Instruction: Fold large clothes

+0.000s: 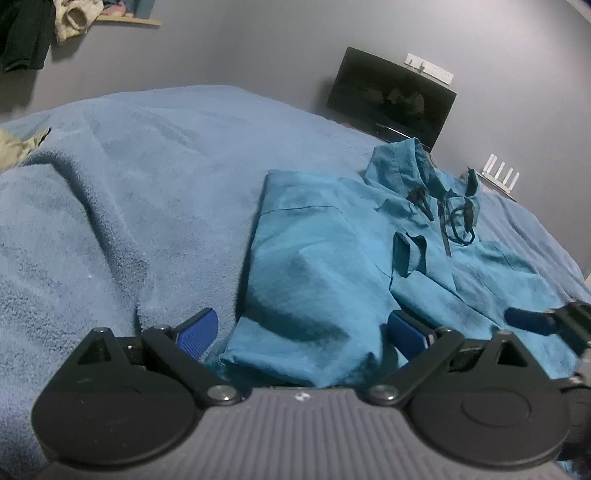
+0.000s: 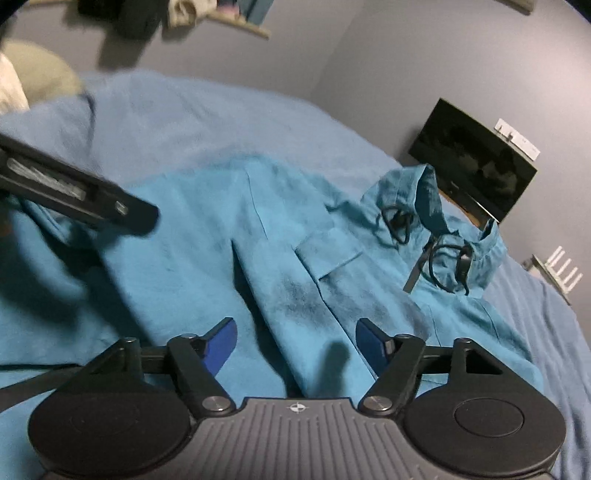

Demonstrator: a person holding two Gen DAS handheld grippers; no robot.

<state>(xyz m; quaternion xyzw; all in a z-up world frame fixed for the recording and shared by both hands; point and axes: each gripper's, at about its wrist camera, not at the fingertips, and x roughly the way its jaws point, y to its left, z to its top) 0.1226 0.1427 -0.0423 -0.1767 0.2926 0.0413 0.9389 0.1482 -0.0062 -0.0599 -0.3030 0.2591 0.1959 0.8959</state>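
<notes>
A teal hooded jacket [image 1: 332,258] lies front up on the bed, its left side folded in to a straight edge. Hood [image 1: 424,166] and dark drawstrings point to the far wall. My left gripper [image 1: 301,328] is open wide at the jacket's near left corner, and the hem lies between its blue pads [image 1: 197,332] without being pressed. My right gripper [image 2: 295,339] is open over the jacket [image 2: 221,229], with a raised fold of cloth between its pads [image 2: 371,343]. One of its fingers [image 1: 535,321] shows at the right edge of the left wrist view. The left gripper's black body [image 2: 74,195] crosses the right wrist view.
A blue fleece blanket [image 1: 147,184] covers the bed, bunched into folds at the left. An olive garment [image 1: 18,147] lies at the bed's far left. A dark screen [image 1: 391,96] and a white router [image 1: 500,173] stand by the grey wall. Clothes hang from a shelf [image 1: 74,14].
</notes>
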